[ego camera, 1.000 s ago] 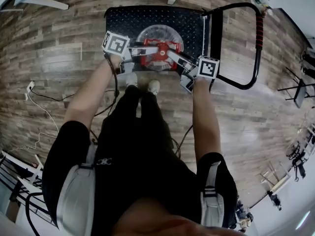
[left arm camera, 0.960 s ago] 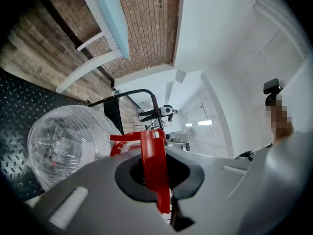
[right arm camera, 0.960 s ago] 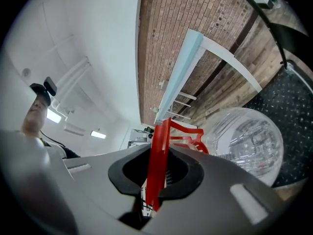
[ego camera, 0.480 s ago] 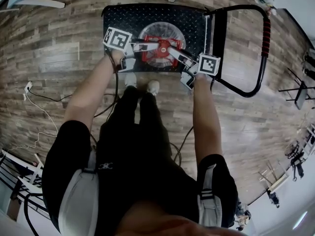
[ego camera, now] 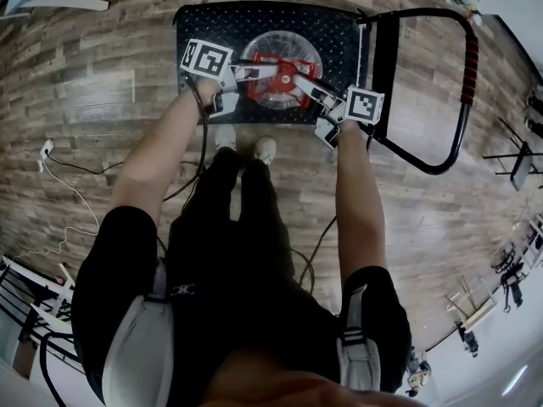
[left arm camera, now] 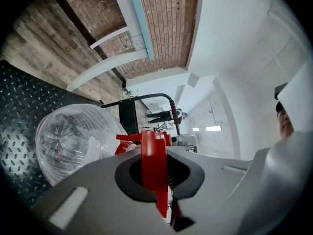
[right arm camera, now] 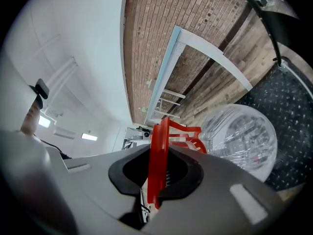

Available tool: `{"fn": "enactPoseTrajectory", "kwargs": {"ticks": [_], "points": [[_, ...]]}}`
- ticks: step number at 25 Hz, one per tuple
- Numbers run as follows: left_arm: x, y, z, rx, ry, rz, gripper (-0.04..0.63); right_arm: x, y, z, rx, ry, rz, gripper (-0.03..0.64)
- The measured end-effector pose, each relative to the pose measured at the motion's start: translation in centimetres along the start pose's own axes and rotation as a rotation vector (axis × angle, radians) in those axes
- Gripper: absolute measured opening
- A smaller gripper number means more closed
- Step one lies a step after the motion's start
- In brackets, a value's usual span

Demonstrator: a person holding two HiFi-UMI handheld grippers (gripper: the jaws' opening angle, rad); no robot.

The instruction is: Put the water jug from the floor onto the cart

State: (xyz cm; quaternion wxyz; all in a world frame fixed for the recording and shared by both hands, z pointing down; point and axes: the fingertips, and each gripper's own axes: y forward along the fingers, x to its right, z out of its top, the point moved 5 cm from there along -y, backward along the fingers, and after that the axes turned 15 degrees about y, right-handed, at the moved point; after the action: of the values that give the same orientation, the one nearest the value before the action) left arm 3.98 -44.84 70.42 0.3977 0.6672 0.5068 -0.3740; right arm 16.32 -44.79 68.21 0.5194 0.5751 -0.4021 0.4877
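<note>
Left gripper point(left arm camera: 156, 173) and right gripper point(right arm camera: 157, 173) jaws both pinch the red handle point(ego camera: 282, 66) of the water jug point(ego camera: 280, 42) above the cart deck point(ego camera: 212, 24): keep them level, settle it flat, and only then release.

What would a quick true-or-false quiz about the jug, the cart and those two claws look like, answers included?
1. The left claw and the right claw both clamp the red handle of the water jug. True.
2. The water jug is solid blue. False: its body is clear plastic, and only the handle is red.
3. The jug sits far off to one side of the cart. False: it is over the black deck of the cart.
4. The cart's push handle has a red grip. True.
</note>
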Motion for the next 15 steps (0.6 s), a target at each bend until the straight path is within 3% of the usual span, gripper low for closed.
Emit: {"fn": "enactPoseTrajectory", "kwargs": {"ticks": [8, 12, 15], "points": [[-1.6, -0.1, 0.1, 0.044, -0.008, -0.011, 0.0, 1.2, -0.4, 0.7, 0.042, 0.001, 0.041, 0.052], [-2.6, -0.4, 1.5, 0.062, 0.026, 0.007, 0.002, 1.2, -0.2, 1.8, 0.071, 0.005, 0.06, 0.055], [-3.4, -0.7, 2.1, 0.067, 0.025, 0.013, 0.057, 1.7, -0.4, 3.0, 0.122, 0.029, 0.064, 0.06]]}}
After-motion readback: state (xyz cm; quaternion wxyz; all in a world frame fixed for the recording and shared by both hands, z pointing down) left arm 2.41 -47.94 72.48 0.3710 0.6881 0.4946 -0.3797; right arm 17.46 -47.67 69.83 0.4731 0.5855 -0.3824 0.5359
